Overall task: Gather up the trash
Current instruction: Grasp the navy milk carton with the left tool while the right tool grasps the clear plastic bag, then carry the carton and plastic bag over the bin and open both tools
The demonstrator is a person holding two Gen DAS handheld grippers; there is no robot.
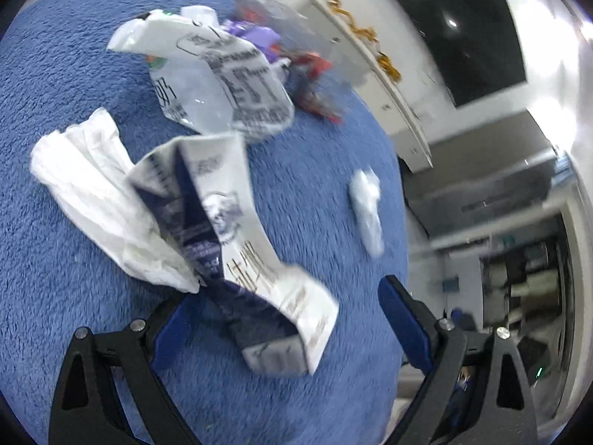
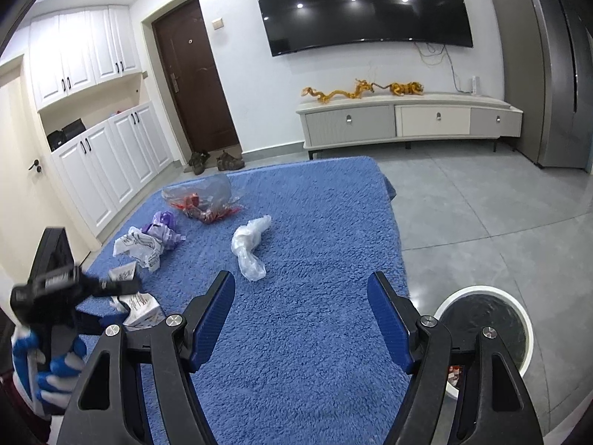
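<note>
Trash lies on a blue fluffy cover (image 1: 55, 222) (image 2: 315, 222). In the left wrist view my left gripper (image 1: 285, 300) is open, its jaws on either side of a crumpled white and dark-blue carton (image 1: 237, 244). A white tissue (image 1: 92, 193) lies left of it, a printed white wrapper (image 1: 222, 81) beyond, and a clear bag with red scraps (image 1: 311, 85) farther off. My right gripper (image 2: 300, 296) is open and empty above the cover, short of a crumpled white plastic bag (image 2: 248, 244) (image 1: 367, 204). The left gripper (image 2: 92, 289) shows at the left edge over the carton (image 2: 141, 307).
A white round bin with a black liner (image 2: 485, 322) stands on the grey tile floor right of the cover. A purple wrapper (image 2: 163, 230) lies near the printed wrapper (image 2: 139, 248). A TV cabinet (image 2: 407, 118), a door and white cupboards line the far walls.
</note>
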